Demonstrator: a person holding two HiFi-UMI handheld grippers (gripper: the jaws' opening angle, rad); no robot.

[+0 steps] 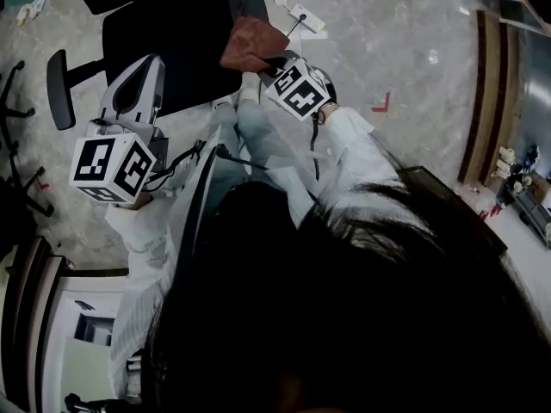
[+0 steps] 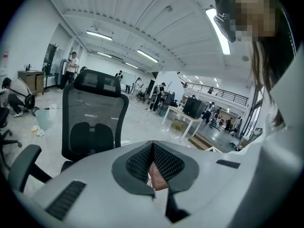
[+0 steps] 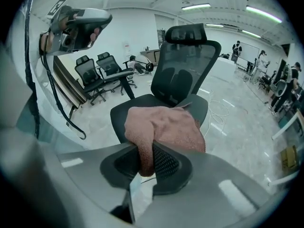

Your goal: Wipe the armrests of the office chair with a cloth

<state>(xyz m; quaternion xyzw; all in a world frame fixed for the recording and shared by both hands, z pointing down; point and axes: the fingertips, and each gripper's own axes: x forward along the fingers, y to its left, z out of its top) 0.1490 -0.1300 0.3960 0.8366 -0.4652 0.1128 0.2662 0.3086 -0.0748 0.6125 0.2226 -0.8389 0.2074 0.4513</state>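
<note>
The right gripper [image 3: 145, 151] pinches a narrow fold of the reddish-brown terry cloth [image 3: 166, 125] between its pads. Most of the fabric is bunched loose in front of the jaws, above the seat of the black mesh office chair [image 3: 187, 65]. The left gripper [image 2: 153, 150] has its jaws pressed together on nothing (a pinkish patch shows beneath them, too unclear to name) and faces the chair's backrest. The cloth has not yet reached an armrest. The curved black padded armrest [image 1: 58, 89] seen in the head view stands well apart from it, across the seat to the left.

The main risk is probably the grip. With so little fabric caught, dragging the wad along an armrest could tug it out of the pads. A bunched cloth may also roll instead of wiping, leaving strips of the pad untouched. Sideways pressure could turn the chair away, since such a chair likely swivels and nothing steadies it.
</note>
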